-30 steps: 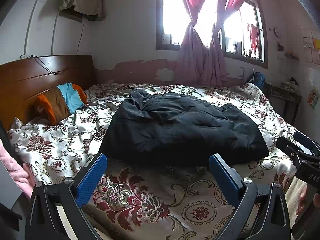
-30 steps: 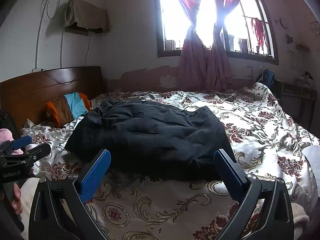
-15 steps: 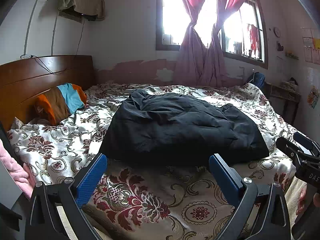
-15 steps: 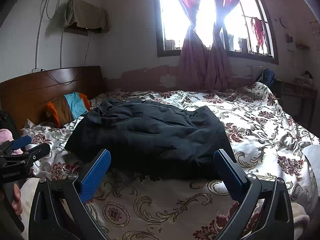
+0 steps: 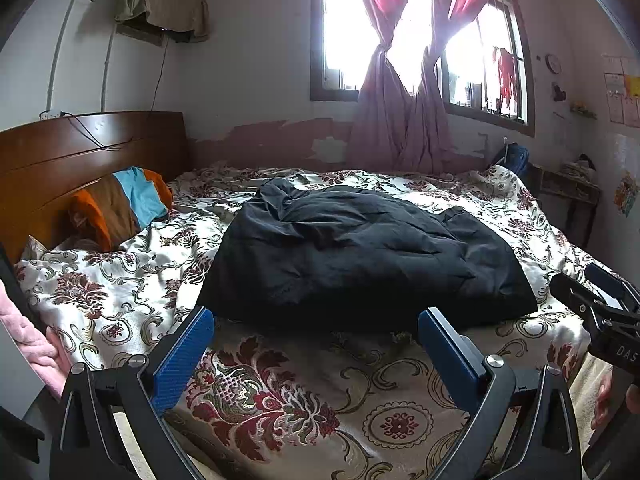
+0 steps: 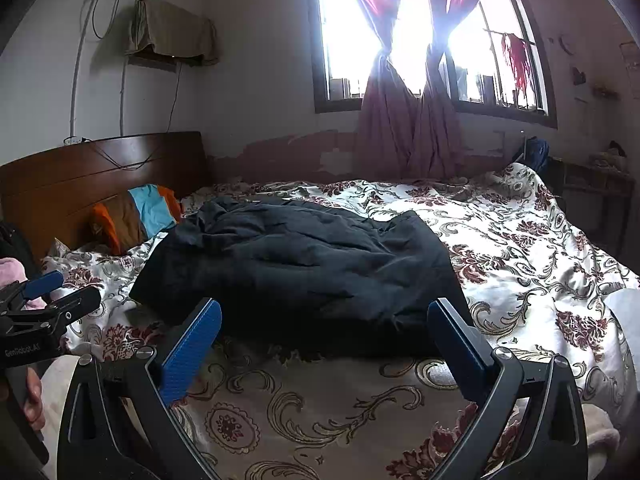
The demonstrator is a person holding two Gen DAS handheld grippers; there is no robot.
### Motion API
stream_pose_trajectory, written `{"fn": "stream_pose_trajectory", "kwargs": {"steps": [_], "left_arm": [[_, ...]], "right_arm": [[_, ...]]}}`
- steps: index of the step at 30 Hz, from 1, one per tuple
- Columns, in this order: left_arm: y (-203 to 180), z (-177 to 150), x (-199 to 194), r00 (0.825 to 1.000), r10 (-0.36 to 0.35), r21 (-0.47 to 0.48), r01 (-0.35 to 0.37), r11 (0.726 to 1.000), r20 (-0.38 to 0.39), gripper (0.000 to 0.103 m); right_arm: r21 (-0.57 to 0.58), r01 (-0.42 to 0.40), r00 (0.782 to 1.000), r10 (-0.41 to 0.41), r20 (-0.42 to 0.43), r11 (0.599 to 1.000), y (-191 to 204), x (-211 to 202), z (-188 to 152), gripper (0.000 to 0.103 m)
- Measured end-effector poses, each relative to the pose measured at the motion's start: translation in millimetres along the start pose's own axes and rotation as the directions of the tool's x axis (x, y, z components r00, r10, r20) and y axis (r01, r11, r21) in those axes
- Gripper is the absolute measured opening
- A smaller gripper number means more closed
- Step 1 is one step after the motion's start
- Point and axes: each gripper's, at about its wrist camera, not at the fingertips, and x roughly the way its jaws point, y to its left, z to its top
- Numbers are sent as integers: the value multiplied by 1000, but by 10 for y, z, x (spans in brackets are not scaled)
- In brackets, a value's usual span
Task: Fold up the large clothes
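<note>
A large black padded garment (image 5: pixel 360 256) lies rumpled in a broad heap on the floral bedspread (image 5: pixel 280 392); it also shows in the right wrist view (image 6: pixel 304 268). My left gripper (image 5: pixel 316 320) is open and empty, held just short of the garment's near edge. My right gripper (image 6: pixel 324 316) is open and empty, also just short of that near edge. The right gripper shows at the right edge of the left wrist view (image 5: pixel 600 312). The left gripper shows at the left edge of the right wrist view (image 6: pixel 44 300).
An orange, brown and blue pillow (image 5: pixel 120 204) leans on the wooden headboard (image 5: pixel 80 152) at the left. A window with pink curtains (image 5: pixel 404 92) is behind the bed. A small table (image 5: pixel 568 188) stands at the far right. Pink fabric (image 5: pixel 32 344) lies at the left edge.
</note>
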Motion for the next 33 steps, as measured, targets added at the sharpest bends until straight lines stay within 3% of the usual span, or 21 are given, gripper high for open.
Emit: {"fn": "stream_pose_trajectory", "kwargs": {"steps": [33], "left_arm": [[-13, -1, -1, 1000, -2, 1, 2, 1000, -1, 103]], "right_arm": [[3, 1, 1000, -1, -5, 1000, 15, 8, -21, 101]]}}
